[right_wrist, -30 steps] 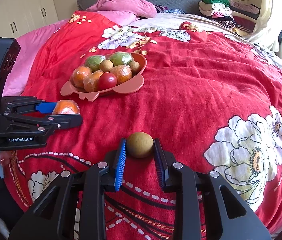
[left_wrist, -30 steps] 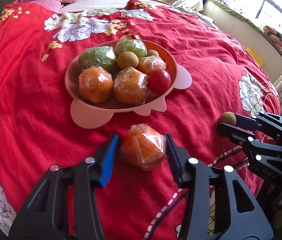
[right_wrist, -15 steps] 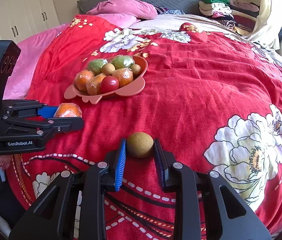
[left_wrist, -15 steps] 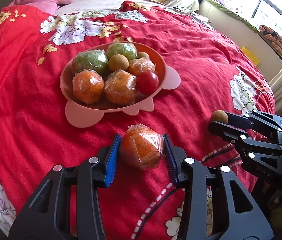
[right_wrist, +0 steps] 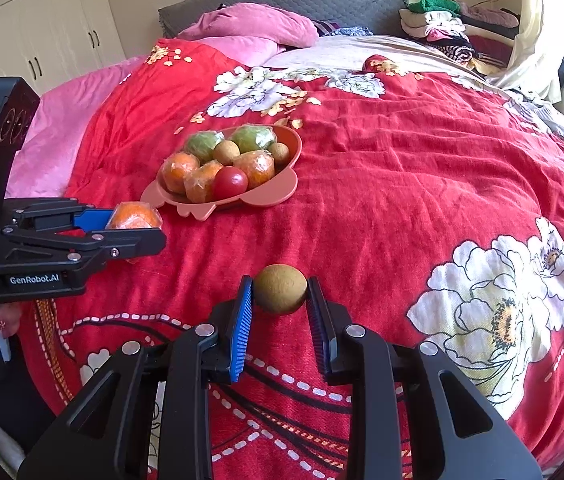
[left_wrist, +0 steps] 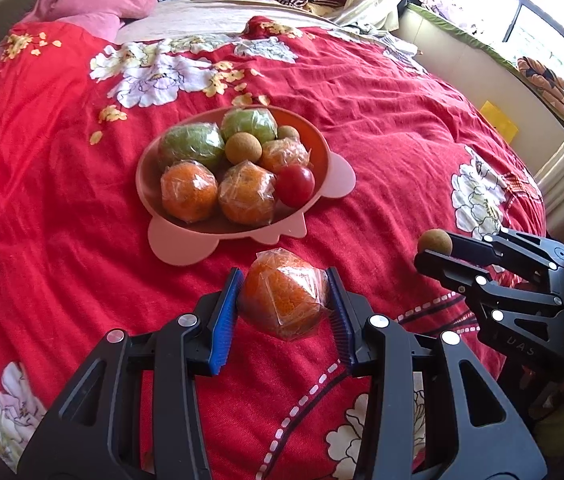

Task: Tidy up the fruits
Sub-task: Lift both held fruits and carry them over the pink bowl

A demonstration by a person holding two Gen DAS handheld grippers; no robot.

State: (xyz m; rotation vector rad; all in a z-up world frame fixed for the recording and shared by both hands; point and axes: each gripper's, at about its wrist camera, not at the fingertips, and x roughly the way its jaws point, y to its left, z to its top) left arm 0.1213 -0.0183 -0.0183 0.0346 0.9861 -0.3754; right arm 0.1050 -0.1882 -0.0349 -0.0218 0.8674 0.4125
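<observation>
Most fruit already lay in the far pink bowl (left_wrist: 334,184); left gripper (left_wrist: 284,296) pinched a wrapped orange (left_wrist: 284,296), right gripper (right_wrist: 280,292) a brown fruit (right_wrist: 280,289), both awaiting placement

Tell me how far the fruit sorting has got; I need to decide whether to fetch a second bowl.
Mostly done: the pink bowl already holds eight fruits, among them wrapped oranges, green ones and a tomato. In hand: the left gripper is shut on a wrapped orange, and the right gripper is shut on a brown fruit. Left: setting those two in the bowl; no other loose fruit shows on the red bedspread.
</observation>
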